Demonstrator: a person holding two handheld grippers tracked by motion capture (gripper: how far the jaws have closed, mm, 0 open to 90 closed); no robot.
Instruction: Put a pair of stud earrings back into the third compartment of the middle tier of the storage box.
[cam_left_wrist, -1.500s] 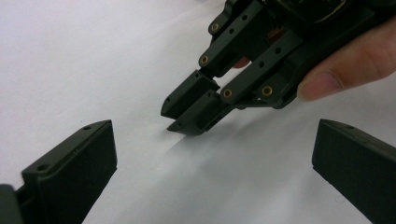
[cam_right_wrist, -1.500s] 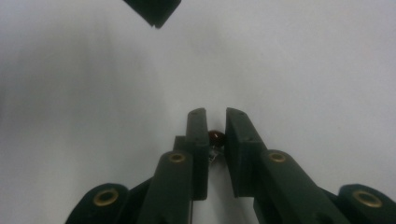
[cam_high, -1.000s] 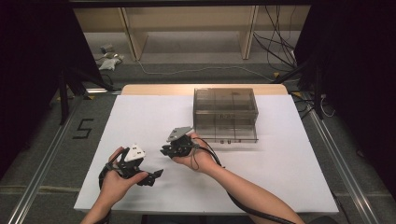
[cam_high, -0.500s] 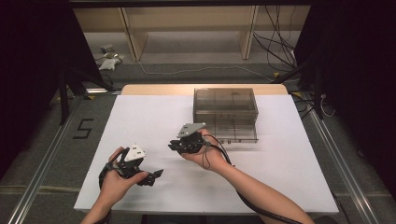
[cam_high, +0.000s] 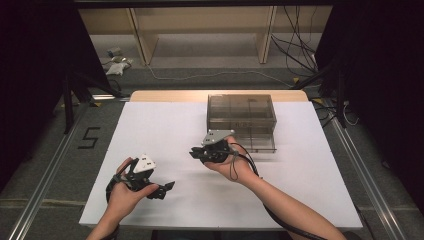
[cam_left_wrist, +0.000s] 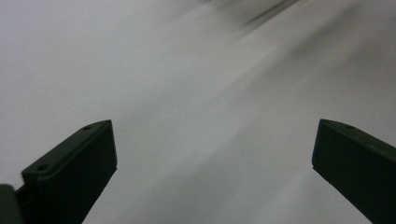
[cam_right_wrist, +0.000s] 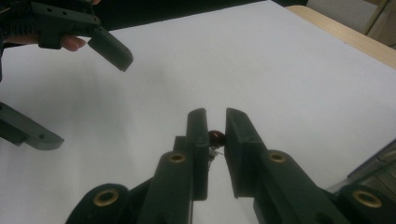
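The right tongs (cam_right_wrist: 215, 122) pinch a small dark red object (cam_right_wrist: 216, 136) above the white desk (cam_high: 170, 125); the left tongs (cam_left_wrist: 212, 154) stand spread wide.

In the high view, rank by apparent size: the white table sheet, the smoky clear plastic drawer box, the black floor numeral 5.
1. White table sheet
2. Smoky clear plastic drawer box
3. Black floor numeral 5

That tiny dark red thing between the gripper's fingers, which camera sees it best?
The right gripper view: the small dark red thing sits close up, pinched between the right gripper fingers. In the high view that gripper is far off and the thing is too small to make out. The left gripper view looks at bare white table.
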